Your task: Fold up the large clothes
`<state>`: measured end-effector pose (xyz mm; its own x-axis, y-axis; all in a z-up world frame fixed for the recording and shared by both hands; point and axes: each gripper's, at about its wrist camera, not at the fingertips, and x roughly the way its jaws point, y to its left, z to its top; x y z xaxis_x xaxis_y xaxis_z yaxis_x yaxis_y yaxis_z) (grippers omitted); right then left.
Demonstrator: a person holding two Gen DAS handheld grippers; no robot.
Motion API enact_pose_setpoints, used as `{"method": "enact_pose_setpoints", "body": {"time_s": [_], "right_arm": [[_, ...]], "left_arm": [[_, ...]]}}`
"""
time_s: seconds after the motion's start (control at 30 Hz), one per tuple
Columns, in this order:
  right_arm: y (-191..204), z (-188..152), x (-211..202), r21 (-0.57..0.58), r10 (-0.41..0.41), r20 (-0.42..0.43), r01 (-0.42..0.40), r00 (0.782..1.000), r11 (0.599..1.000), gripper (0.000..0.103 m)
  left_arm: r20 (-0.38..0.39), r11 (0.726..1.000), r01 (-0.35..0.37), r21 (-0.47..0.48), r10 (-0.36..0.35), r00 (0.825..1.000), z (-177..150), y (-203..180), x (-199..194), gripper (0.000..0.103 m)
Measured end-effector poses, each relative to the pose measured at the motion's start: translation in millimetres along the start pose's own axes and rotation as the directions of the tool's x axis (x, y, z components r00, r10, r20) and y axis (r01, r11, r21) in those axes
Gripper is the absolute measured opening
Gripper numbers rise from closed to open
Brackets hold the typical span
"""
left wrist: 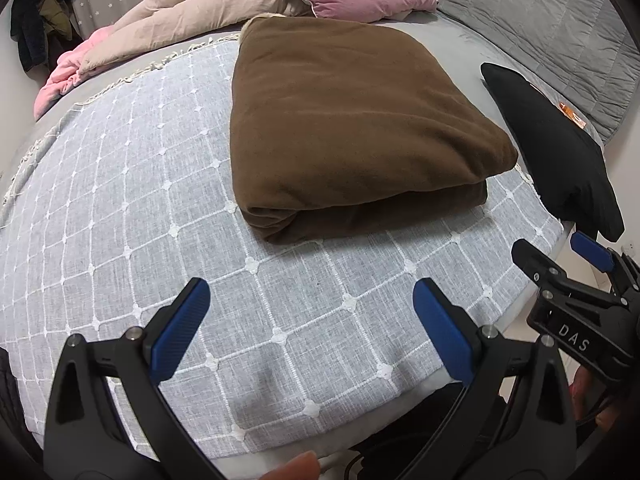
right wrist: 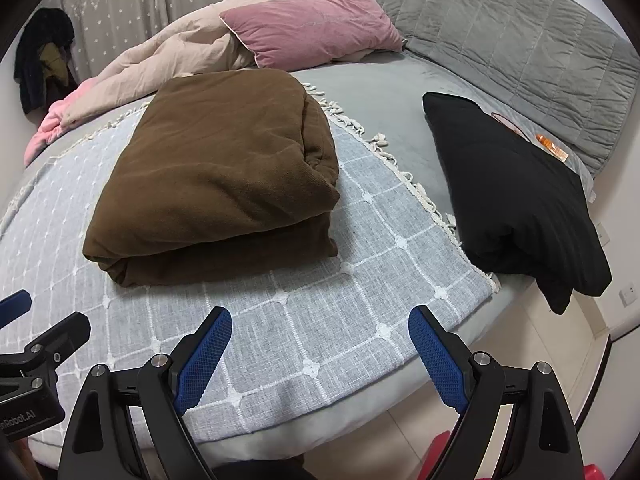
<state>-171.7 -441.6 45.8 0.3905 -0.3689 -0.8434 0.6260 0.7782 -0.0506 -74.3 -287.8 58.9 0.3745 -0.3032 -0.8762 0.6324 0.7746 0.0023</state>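
Observation:
A brown garment (left wrist: pixel 352 128) (right wrist: pixel 224 176) lies folded into a thick rectangular bundle on the grey checked cloth (left wrist: pixel 140 208) (right wrist: pixel 320 312) that covers the bed. My left gripper (left wrist: pixel 312 300) hovers open over the cloth, short of the bundle's near edge, nothing between its blue pads. My right gripper (right wrist: pixel 320 328) is open too, above the cloth's near right part, and holds nothing. In the left wrist view the right gripper (left wrist: pixel 560 256) shows at the right edge, beside the bed's rim.
A black folded garment (left wrist: pixel 556 148) (right wrist: pixel 516 200) lies at the bed's right edge. Behind the bundle are a pink pillow (right wrist: pixel 316 24), a beige and pink duvet (left wrist: pixel 160 28) and a grey quilted headboard (right wrist: pixel 520 40). Dark clothes (right wrist: pixel 44 56) hang far left. A fingertip (left wrist: pixel 296 468) shows at the bottom.

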Motion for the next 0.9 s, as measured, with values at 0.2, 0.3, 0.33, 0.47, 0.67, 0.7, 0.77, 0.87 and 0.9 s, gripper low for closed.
{"method": "enact_pose_setpoints", "body": {"time_s": [0.2,0.3,0.33,0.47,0.67,0.7,0.77,0.87,0.9], "right_arm": [[-0.5,-0.4,-0.2,0.002,-0.001,-0.004,0.001,1.0,1.0,0.091],[-0.5,-0.8,-0.8,0.002,-0.003,-0.004,0.003,1.0,1.0,0.091],[-0.5,-0.8,-0.7,0.002,-0.003,-0.004,0.003,1.0,1.0,0.091],[-0.8,-1.0,-1.0,0.005,-0.003,-0.007,0.003,1.0,1.0,0.091],[-1.7,-0.3,-0.6,0.005,-0.003,-0.009,0.003,1.0,1.0,0.091],[-1.7,-0.3,-0.6,0.006,-0.003,-0.01,0.003,1.0,1.0,0.091],[-1.8,-0.3,-0.3,0.006,-0.003,-0.011,0.003,1.0,1.0,0.091],[-1.3,-1.0,-0.1,0.009,-0.003,-0.014,0.003,1.0,1.0,0.091],[-1.2,-1.2,-0.1,0.009,-0.002,-0.015,0.002,1.0,1.0,0.091]], "left_arm": [[0.001,1.0,0.005,0.006,-0.005,1.0,-0.7,-0.9,-2.4,0.101],[0.001,1.0,0.005,0.006,-0.005,1.0,-0.6,-1.0,-2.8,0.101],[0.001,1.0,0.005,0.005,-0.005,1.0,-0.6,-1.0,-2.8,0.101],[-0.004,1.0,0.009,0.003,-0.009,1.0,-0.7,-0.9,-2.8,0.101],[-0.008,1.0,0.011,0.004,-0.011,1.0,-1.4,-0.9,-2.3,0.101],[-0.009,1.0,0.01,0.004,-0.01,1.0,-1.4,-0.8,-2.0,0.101],[-0.013,1.0,0.01,0.005,-0.01,1.0,-1.7,-0.7,-1.2,0.101],[-0.02,1.0,0.013,0.001,-0.013,1.0,-2.0,0.1,-0.1,0.101],[-0.022,1.0,0.015,0.0,-0.015,1.0,-2.2,0.4,0.1,0.101]]}}
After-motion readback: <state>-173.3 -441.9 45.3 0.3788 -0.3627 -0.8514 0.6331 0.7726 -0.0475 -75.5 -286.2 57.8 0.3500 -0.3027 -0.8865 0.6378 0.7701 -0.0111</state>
